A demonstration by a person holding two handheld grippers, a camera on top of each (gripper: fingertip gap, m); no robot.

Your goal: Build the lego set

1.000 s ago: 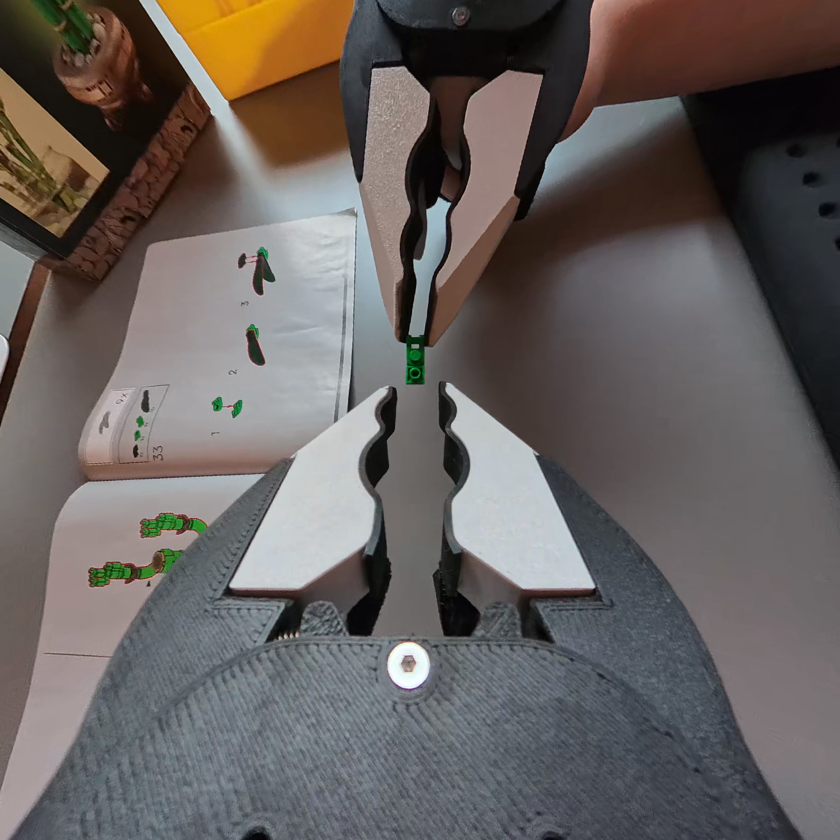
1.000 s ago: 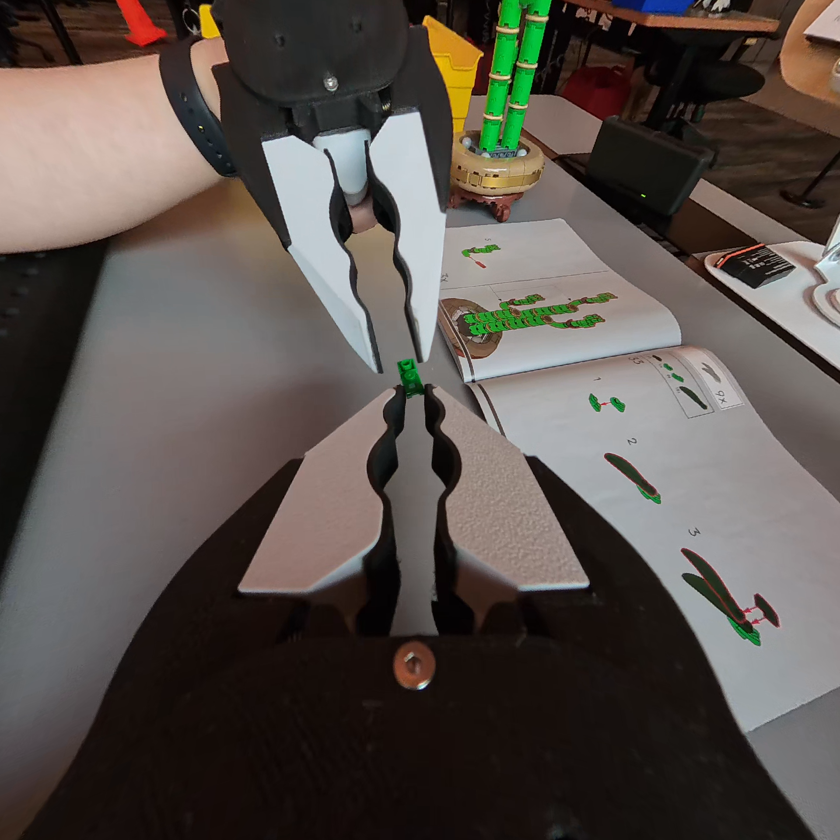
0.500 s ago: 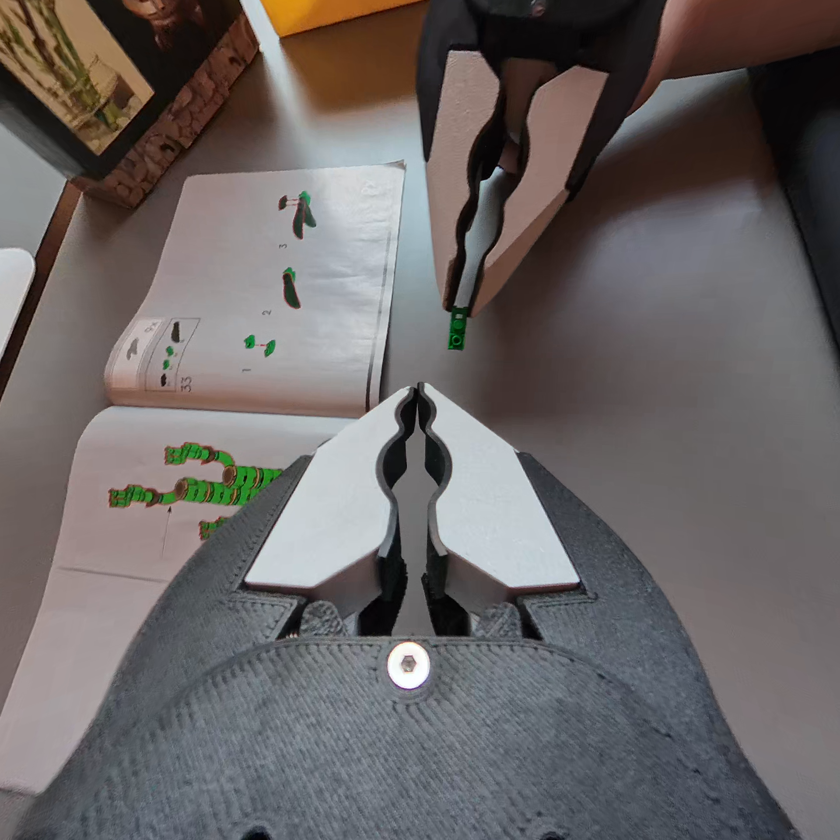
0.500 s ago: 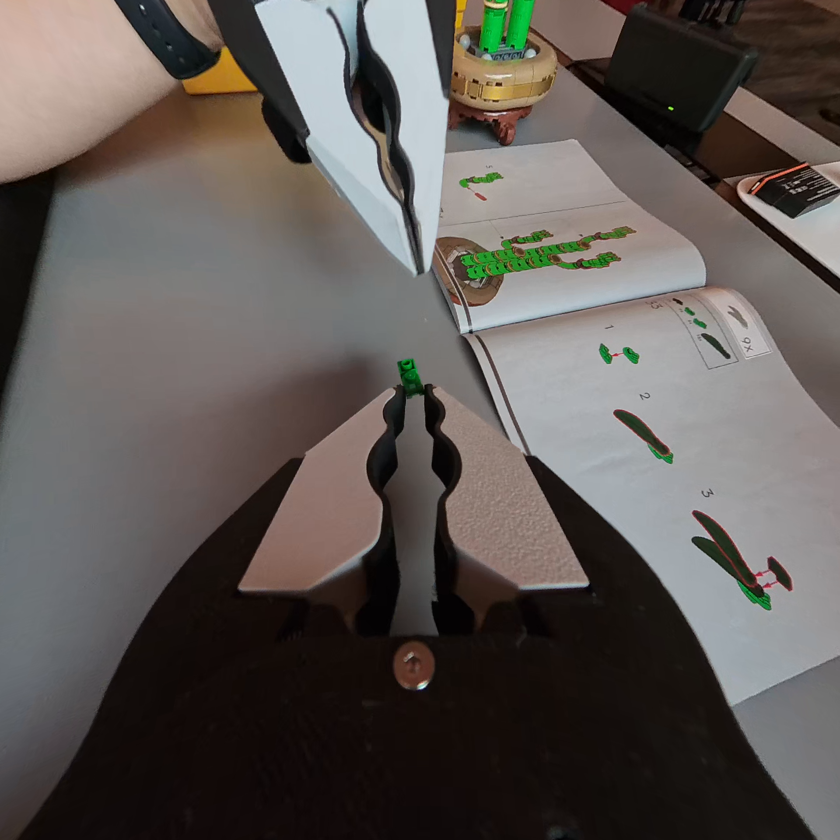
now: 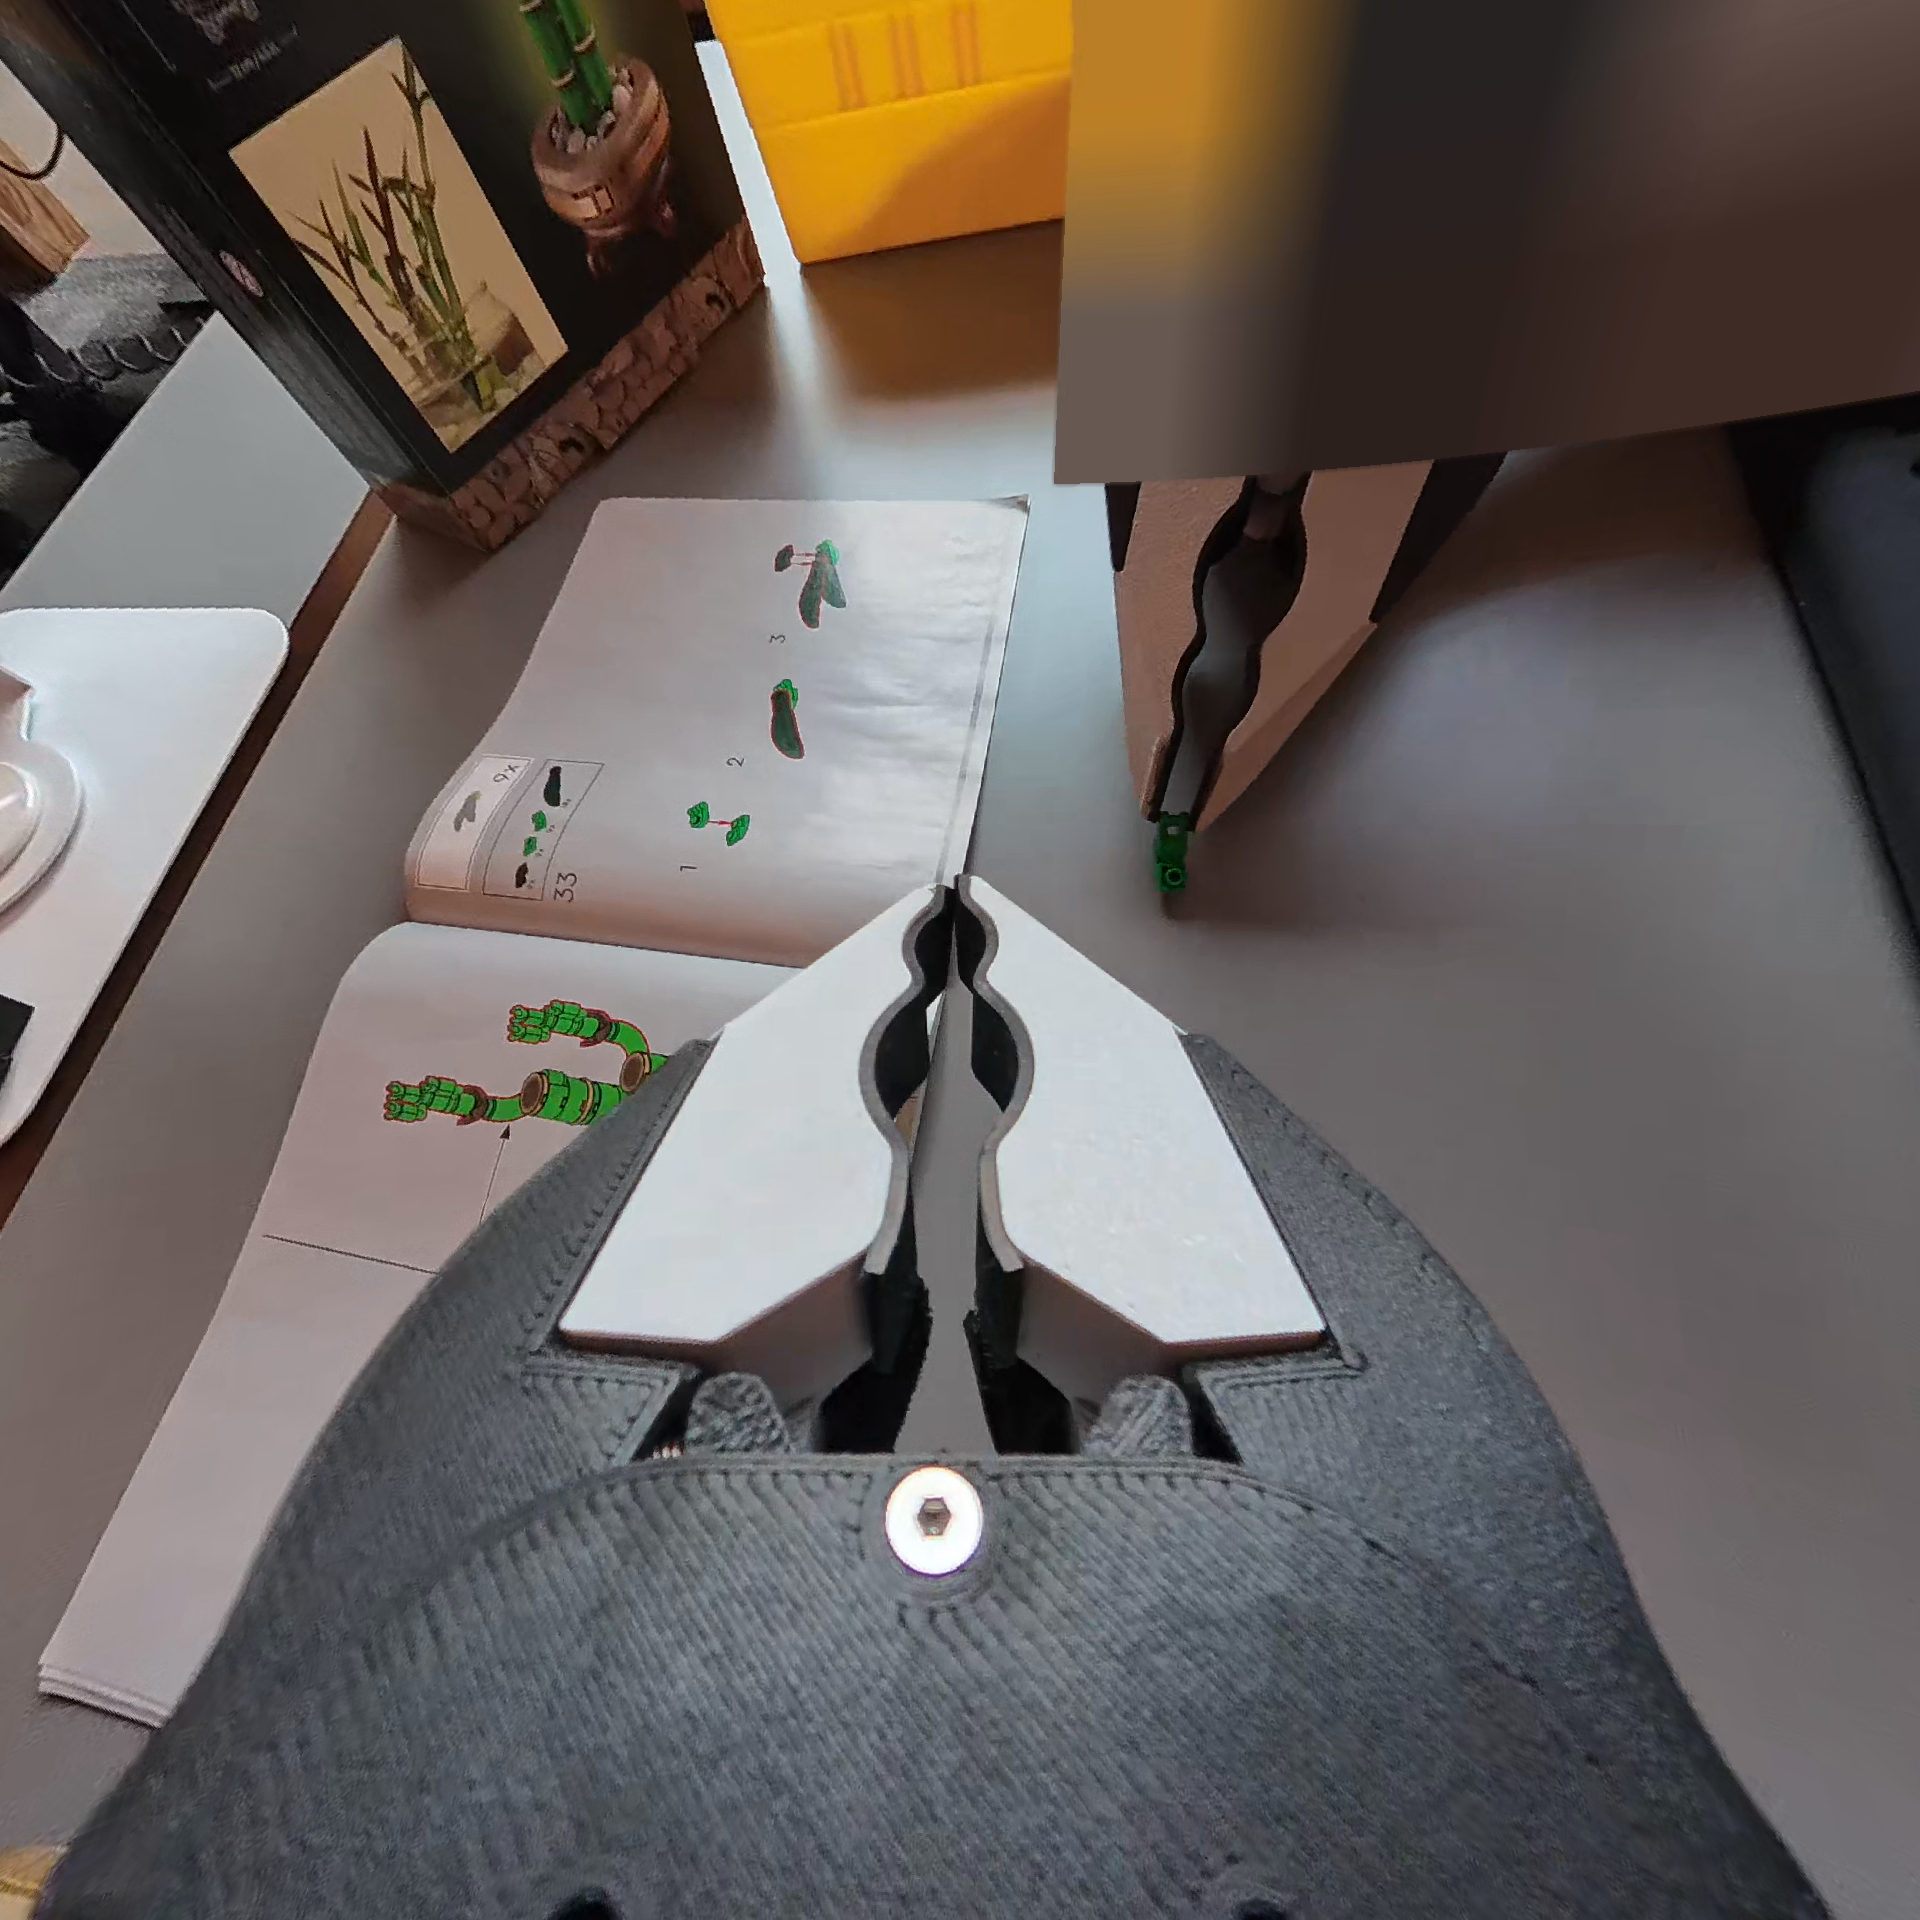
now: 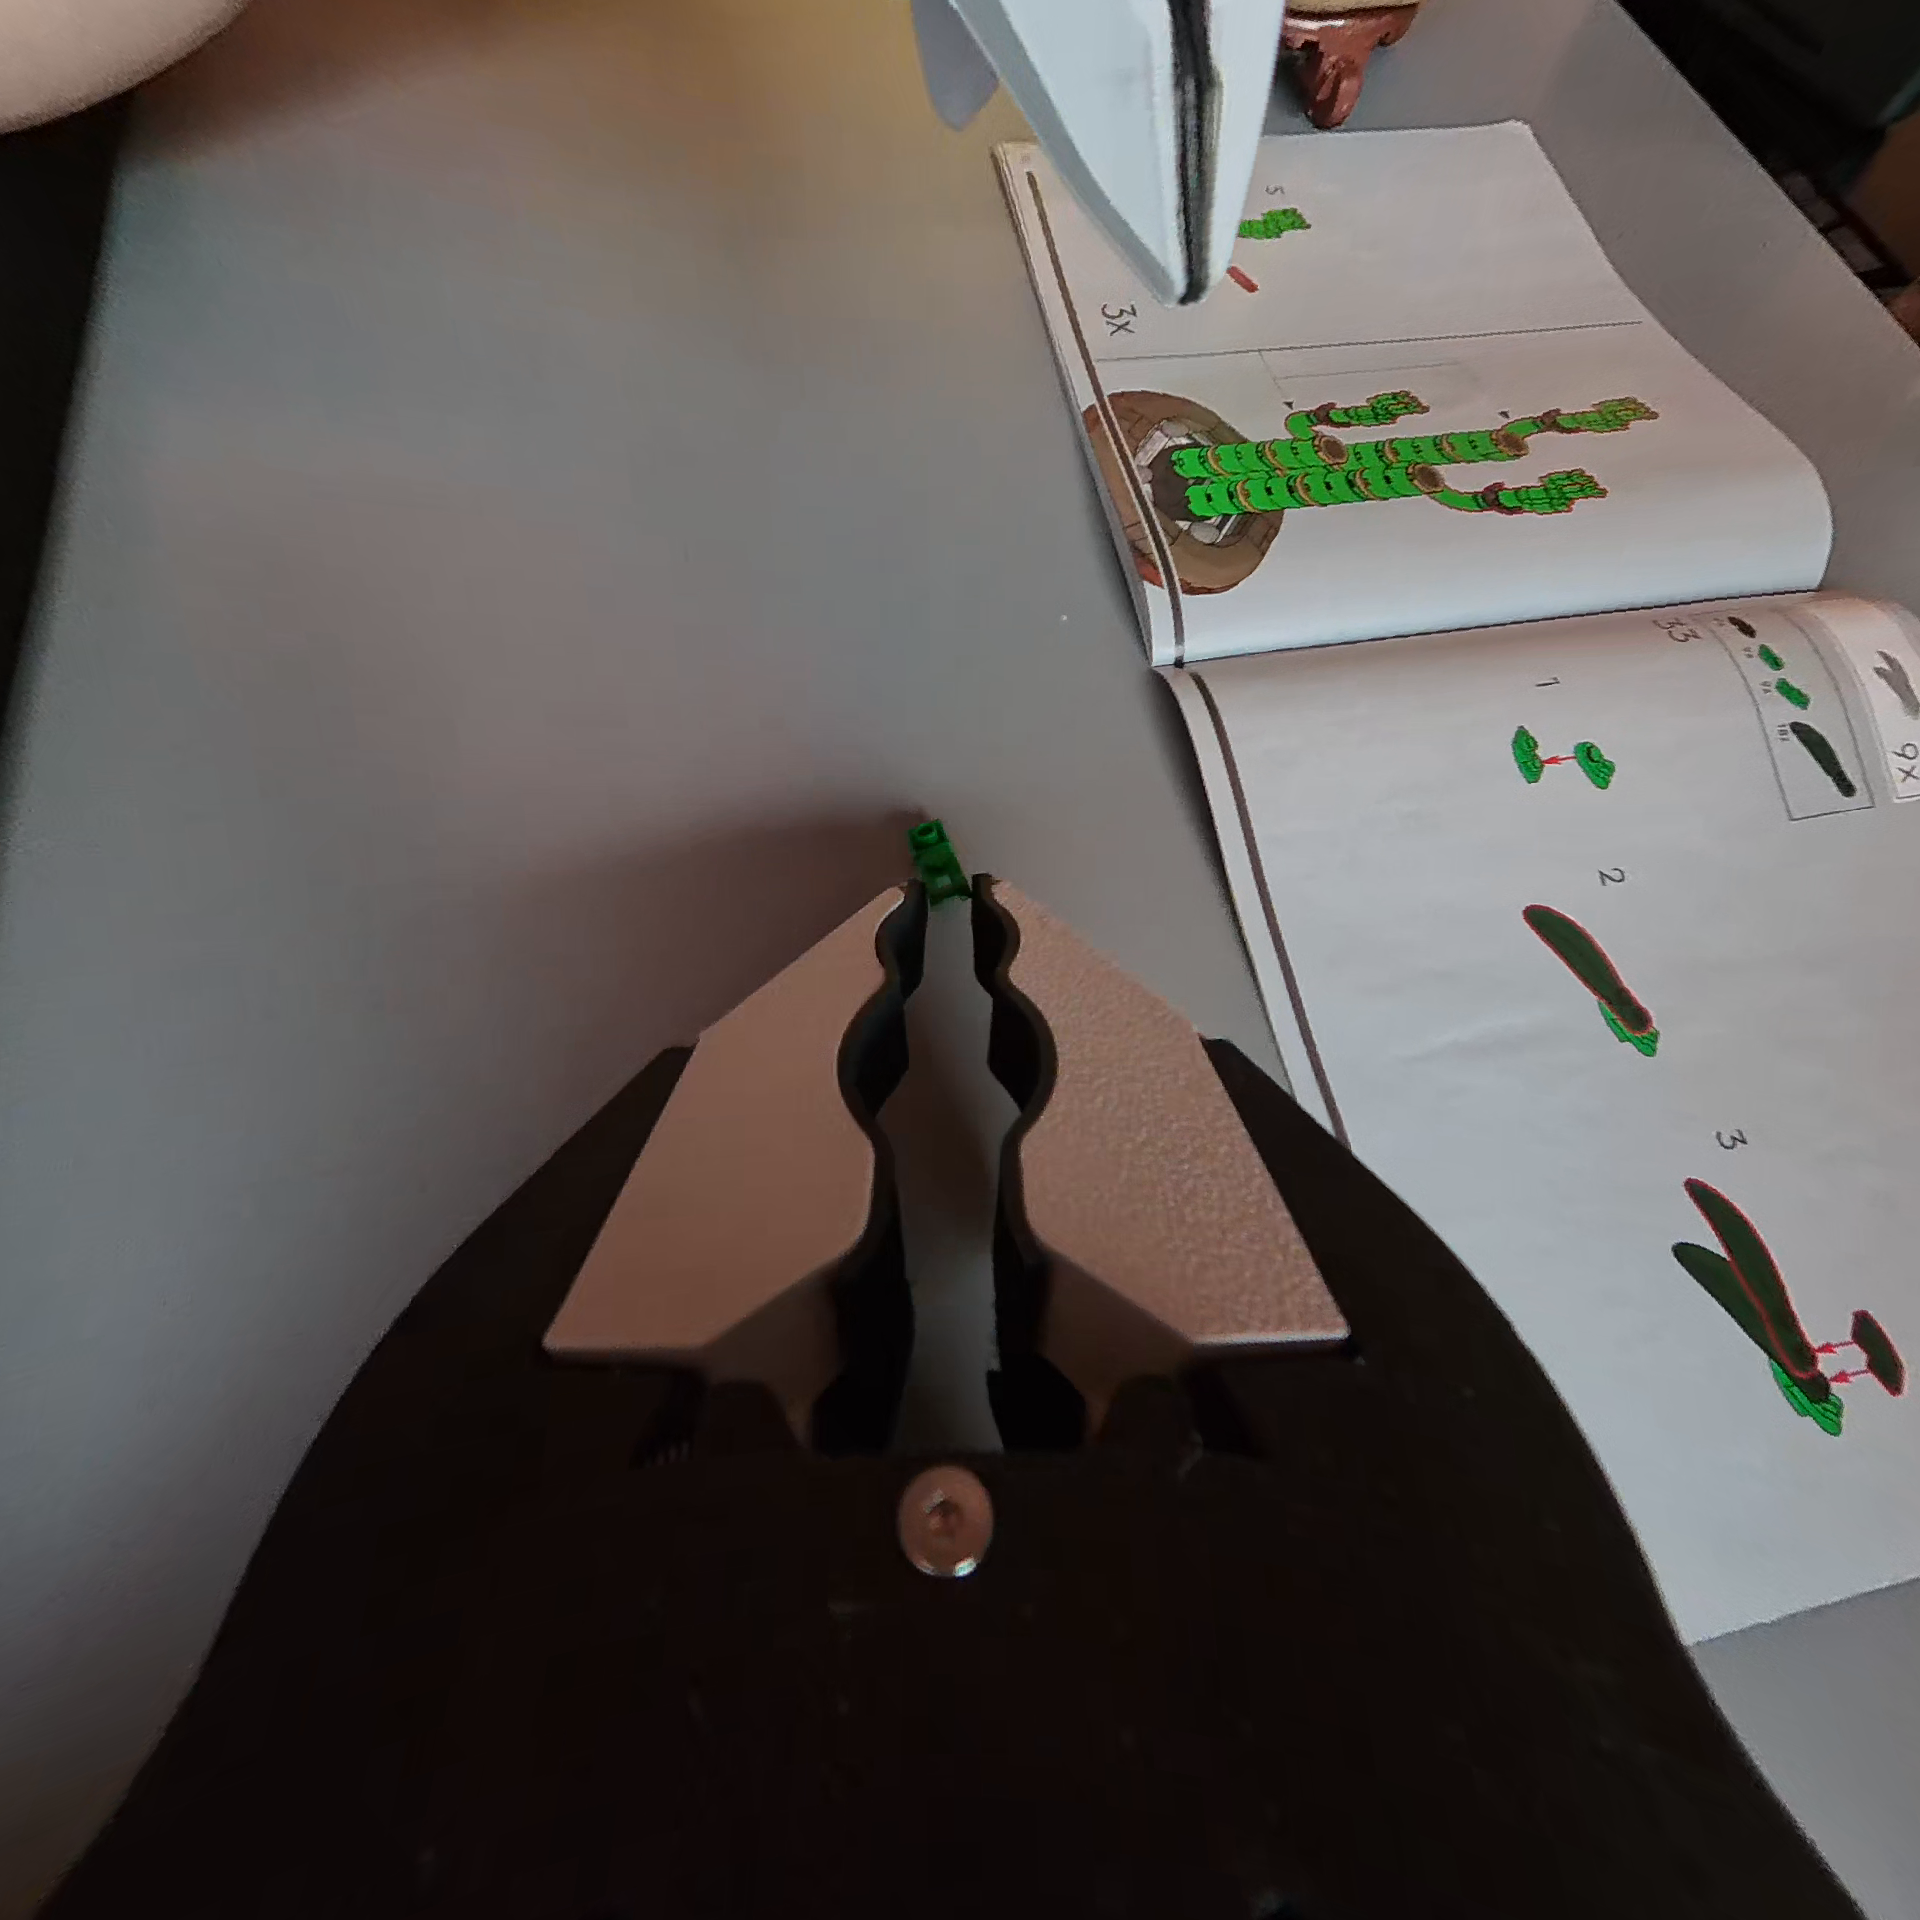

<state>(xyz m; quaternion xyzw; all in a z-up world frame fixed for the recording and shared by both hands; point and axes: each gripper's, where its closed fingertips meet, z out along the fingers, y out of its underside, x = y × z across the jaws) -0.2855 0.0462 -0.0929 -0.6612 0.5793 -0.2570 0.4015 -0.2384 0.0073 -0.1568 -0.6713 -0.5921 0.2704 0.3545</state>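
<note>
My right gripper [image 6: 948, 888] is shut on a small green lego piece [image 6: 935, 857] that sticks out past its tips, low over the grey table [image 6: 520, 468]. The same gripper [image 5: 1174, 816] and green piece [image 5: 1171, 854] show at the upper right of the left wrist view. My left gripper [image 5: 954, 888] is shut and empty, held above the edge of the open instruction booklet [image 5: 748, 707]. It shows at the top of the right wrist view [image 6: 1190, 291], over the booklet [image 6: 1507, 935].
The black lego set box [image 5: 395, 229] stands at the back left, a yellow bin [image 5: 914, 125] behind it. A white tray [image 5: 114, 790] lies at the far left. A brown pot base [image 6: 1335, 62] of the built model stands beyond the booklet. A dark mat [image 5: 1849, 644] borders the right. The gap from one gripper's tips to the other's is roughly 10 cm.
My left gripper closed from open and drew back and left, away from the green piece. My right gripper kept its hold on the piece and dropped closer to the table.
</note>
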